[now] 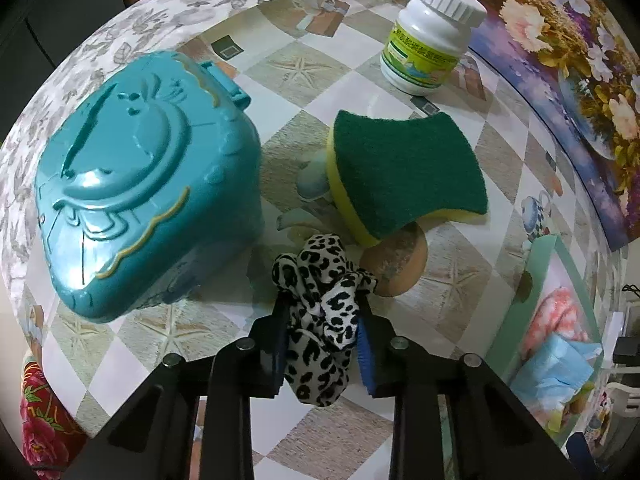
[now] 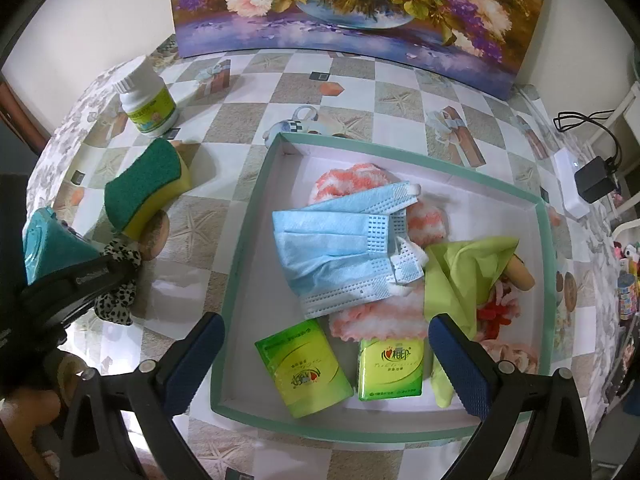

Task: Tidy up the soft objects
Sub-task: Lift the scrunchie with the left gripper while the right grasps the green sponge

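Observation:
A leopard-print scrunchie (image 1: pixel 320 264) sits between the blue pads of my left gripper (image 1: pixel 323 302), which press its fabric from both sides just above the checked tablecloth. Past it, a green and yellow sponge (image 1: pixel 404 172) leans on a round wooden piece (image 1: pixel 396 268). My right gripper (image 2: pixel 326 324) hangs open and empty over the green-rimmed box (image 2: pixel 248 216). The box holds a blue face mask (image 2: pixel 340 248), pink fluffy cloths (image 2: pixel 352 180), a light green glove (image 2: pixel 464 276) and two green tissue packs (image 2: pixel 304 368). The scrunchie (image 2: pixel 120 300) also shows at the left of the right wrist view.
A teal plastic case (image 1: pixel 132 184) stands left of the scrunchie. A white bottle (image 1: pixel 432 40) stands behind the sponge. A flower painting (image 2: pixel 360 8) leans along the table's back edge. A charger and cable (image 2: pixel 592 184) lie right of the box.

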`<state>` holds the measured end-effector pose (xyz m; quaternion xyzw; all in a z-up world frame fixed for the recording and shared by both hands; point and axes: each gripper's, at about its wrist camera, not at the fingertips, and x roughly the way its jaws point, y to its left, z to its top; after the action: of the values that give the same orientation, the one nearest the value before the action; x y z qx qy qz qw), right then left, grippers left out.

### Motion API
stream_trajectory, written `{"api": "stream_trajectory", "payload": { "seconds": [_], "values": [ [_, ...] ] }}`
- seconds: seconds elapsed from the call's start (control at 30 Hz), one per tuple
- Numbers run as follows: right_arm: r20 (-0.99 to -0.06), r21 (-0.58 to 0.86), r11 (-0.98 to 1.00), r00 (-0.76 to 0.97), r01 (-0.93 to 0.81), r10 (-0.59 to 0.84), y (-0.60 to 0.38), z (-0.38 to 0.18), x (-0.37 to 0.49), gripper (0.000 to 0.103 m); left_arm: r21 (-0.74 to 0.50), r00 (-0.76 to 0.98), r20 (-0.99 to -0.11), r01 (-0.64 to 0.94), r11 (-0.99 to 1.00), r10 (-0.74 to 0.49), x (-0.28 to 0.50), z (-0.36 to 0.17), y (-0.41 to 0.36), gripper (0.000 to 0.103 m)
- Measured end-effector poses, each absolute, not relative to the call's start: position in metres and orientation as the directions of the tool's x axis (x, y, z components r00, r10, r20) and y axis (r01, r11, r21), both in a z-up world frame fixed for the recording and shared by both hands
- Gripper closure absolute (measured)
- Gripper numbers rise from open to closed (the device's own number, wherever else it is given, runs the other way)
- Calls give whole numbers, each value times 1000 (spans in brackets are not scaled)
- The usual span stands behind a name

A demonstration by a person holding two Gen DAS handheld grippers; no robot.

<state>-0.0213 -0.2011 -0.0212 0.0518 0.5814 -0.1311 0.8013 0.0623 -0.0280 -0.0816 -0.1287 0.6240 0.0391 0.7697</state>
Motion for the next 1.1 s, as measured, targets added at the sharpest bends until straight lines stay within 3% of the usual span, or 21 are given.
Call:
{"api": "stream_trajectory", "payload": {
  "seconds": [0.57, 1.1],
  "values": [
    [-921, -65, 962, 356, 266, -161, -200, -14, -17, 0, -184, 271, -952, -140, 973, -141, 69, -52, -32, 77],
    [-876, -27, 959, 456, 283, -159, -204, 2, -14, 0, -188, 412, -893, 30, 982, -183, 72, 11, -45, 77]
  ]
}}
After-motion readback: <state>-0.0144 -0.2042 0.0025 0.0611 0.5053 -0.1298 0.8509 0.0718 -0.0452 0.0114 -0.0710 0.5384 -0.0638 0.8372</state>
